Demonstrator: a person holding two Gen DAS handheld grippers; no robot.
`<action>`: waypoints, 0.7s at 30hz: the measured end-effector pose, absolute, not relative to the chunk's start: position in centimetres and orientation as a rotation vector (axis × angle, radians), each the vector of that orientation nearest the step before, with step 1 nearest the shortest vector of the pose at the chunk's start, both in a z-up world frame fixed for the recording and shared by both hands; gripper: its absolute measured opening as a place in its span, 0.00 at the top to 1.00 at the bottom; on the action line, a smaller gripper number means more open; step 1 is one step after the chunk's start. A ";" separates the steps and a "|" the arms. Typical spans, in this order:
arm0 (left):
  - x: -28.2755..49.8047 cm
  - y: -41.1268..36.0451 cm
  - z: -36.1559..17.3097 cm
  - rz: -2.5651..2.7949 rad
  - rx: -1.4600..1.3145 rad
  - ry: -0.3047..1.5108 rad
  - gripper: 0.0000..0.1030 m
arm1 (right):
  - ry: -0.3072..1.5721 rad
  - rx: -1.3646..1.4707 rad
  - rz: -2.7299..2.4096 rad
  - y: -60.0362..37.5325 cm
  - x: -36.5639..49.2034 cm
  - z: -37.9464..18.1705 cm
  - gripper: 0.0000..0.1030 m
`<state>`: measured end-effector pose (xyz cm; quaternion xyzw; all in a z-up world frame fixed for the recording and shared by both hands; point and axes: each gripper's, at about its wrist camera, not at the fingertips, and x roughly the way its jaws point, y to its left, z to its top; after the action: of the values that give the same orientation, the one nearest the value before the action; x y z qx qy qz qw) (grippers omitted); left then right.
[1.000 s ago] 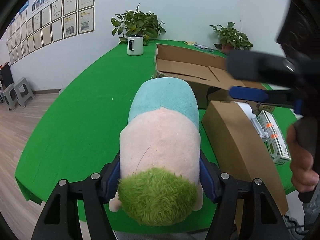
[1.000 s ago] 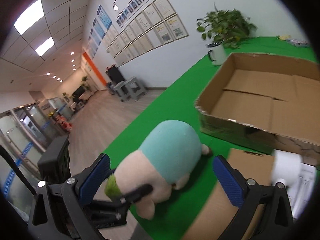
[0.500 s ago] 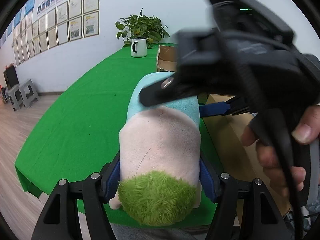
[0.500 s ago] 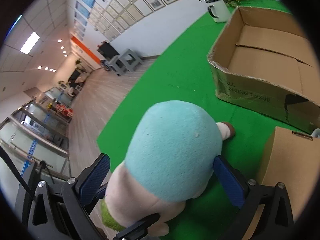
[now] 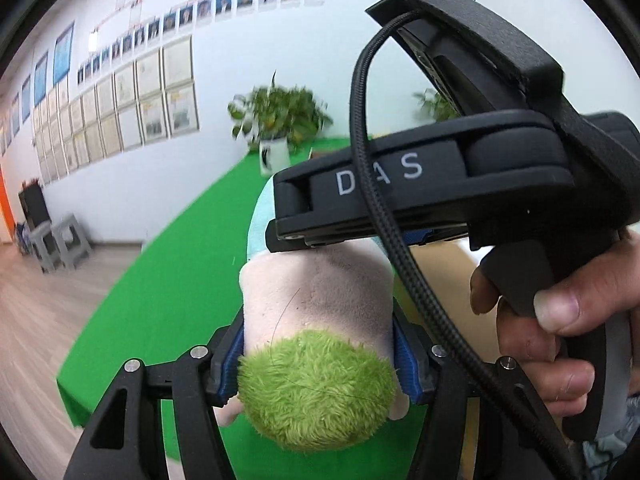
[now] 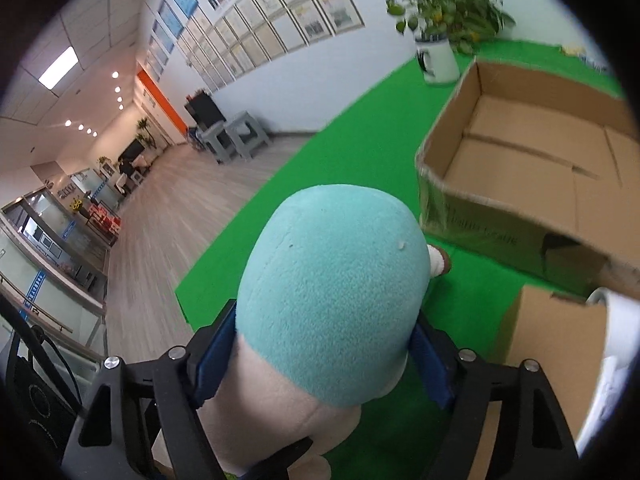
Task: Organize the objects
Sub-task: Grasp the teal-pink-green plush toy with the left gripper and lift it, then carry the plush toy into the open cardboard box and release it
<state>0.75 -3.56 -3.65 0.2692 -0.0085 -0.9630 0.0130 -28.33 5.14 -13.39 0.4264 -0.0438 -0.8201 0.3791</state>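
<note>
Left tongs [image 5: 320, 360] clamped on plush toy [image 5: 316, 312] at its green-haired end, jaws closing. Right tongs [image 6: 320, 360] closing on its teal end, pads touching. Open cardboard box [image 6: 460, 144] nearby on green tabletop [image 6: 360, 152].

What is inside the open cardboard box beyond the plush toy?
The open cardboard box shows only its bare floor flaps; no objects are visible inside. The corner behind its near wall and the part past the picture's edge stay hidden.

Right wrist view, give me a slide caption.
Right gripper closing on a plush toy's teal end, open cardboard box ahead.
</note>
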 end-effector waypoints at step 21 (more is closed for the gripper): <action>-27.4 3.4 3.1 -3.093 0.824 -0.176 0.43 | -0.233 0.963 -2.214 8.2 -40.8 -7.8 0.24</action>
<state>-27.39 3.39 3.07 0.2570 -0.0548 -0.9643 -0.0320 -40.78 8.24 -7.79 0.3719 -0.0899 -0.8548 0.3506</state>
